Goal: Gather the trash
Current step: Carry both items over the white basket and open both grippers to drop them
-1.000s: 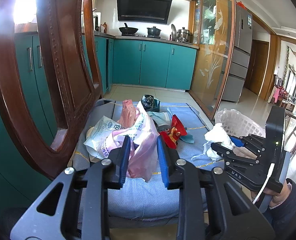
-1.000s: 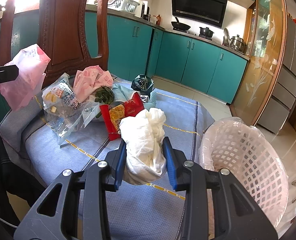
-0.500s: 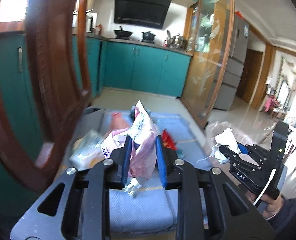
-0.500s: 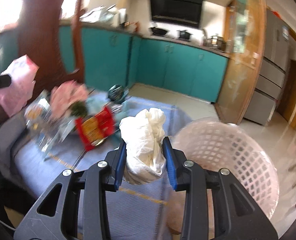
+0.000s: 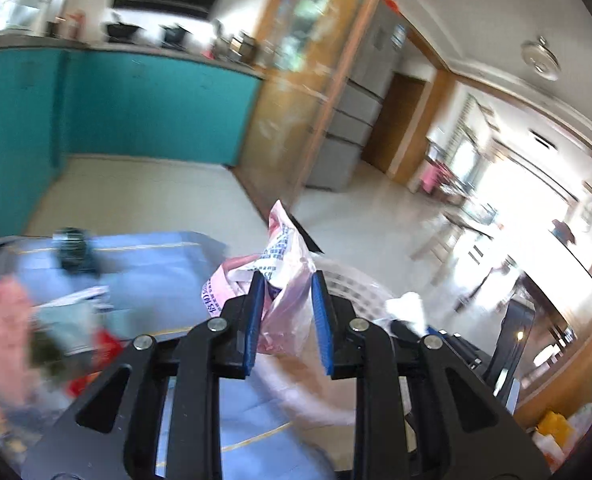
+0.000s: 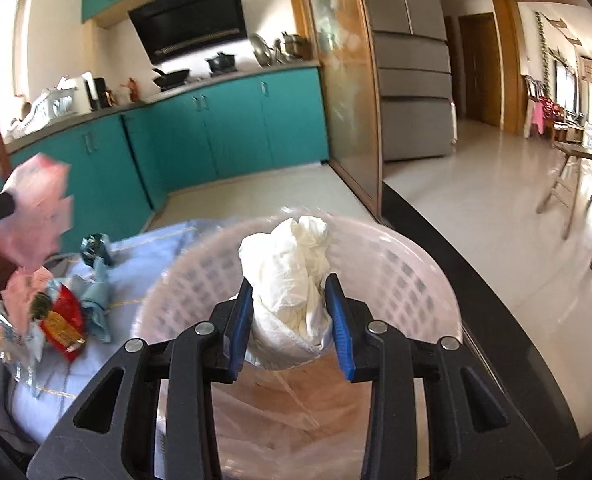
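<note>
Teal kitchen cabinets (image 6: 224, 132) stand behind a table covered with a blue cloth (image 6: 136, 256), where some trash is left: a red wrapper (image 6: 62, 322), a dark crumpled wrapper (image 6: 96, 246) and clear packets. Half a second ago the right gripper (image 6: 292, 320) was beside the white basket (image 6: 415, 264); now it hangs directly over the basket's opening. Its fingers pinch a crumpled white tissue (image 6: 292, 280) between the blue pads, so the tissue is above the basket and not yet inside. I judge that opening the fingers is enough to drop it in.

The left gripper (image 5: 286, 320) has also swung away from the chair and toward the basket (image 5: 351, 284), which now appears just behind its fingertips. Its fingers pinch a pink plastic bag (image 5: 282, 280) with blue print. The left view is blurred, so the hand seems in fast motion. The bag probably goes in second, and then the wrappers on the cloth remain to collect.
</note>
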`<state>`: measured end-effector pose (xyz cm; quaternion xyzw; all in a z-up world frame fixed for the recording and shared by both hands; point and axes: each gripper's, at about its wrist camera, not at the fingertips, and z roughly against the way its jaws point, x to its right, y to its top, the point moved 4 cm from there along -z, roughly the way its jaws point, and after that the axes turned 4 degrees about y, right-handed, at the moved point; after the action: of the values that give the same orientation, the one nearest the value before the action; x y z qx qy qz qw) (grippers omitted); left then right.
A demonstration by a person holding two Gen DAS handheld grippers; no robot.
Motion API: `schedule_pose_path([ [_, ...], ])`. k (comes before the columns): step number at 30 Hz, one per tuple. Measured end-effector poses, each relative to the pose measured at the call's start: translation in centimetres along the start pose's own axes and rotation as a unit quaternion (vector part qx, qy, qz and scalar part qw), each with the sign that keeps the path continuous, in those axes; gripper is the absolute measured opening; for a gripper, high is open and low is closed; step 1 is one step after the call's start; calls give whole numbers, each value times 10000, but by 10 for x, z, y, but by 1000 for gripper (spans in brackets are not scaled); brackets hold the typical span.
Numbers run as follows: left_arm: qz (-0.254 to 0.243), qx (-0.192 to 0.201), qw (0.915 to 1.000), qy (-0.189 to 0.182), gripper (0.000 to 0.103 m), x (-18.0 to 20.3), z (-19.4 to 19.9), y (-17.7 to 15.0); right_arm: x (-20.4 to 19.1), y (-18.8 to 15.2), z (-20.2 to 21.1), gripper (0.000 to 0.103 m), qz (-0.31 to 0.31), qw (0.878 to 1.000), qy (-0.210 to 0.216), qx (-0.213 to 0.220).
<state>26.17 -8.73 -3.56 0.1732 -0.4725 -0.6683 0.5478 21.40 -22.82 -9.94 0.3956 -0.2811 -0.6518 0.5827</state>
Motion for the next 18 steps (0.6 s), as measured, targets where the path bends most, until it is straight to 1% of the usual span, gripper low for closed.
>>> schedule_pose_path([
  [2,-103,-283,9995,-107,25,17,-33,-3,5,-3,1,36,45,10000,-78,-16],
  [4,-116,-584,9981,-161,25,25,-62,-9,9,-5,-4,37,22,9998,-116,-142],
  [5,-92,-650,9977,-166,25,26,-69,-10,12,-7,-6,38,8,9997,-118,-221],
  [6,-44,-729,9971,-237,26,28,-78,-12,12,-10,-10,43,10,9994,-104,-338],
  [7,31,-794,9962,-369,33,28,-86,-14,11,-11,-11,45,20,9992,-71,-401],
  [8,75,-829,9956,-419,41,26,-88,-14,10,-10,-13,50,41,9990,-48,-431],
  [9,125,-856,9954,-399,57,23,-89,-16,7,-11,-14,59,112,9989,-47,-457],
  [10,175,-826,9960,-309,66,21,-86,-17,4,-12,-12,64,176,9988,-85,-451],
  [11,194,-787,9963,-277,67,17,-81,-20,4,-12,-11,71,217,9988,-118,-433],
  [15,235,-554,9982,-84,70,-1,-54,-18,0,-13,-11,79,287,9986,-125,-430],
  [18,311,-377,9988,34,73,-14,-32,-16,0,-12,-14,82,237,9985,-120,-482],
])
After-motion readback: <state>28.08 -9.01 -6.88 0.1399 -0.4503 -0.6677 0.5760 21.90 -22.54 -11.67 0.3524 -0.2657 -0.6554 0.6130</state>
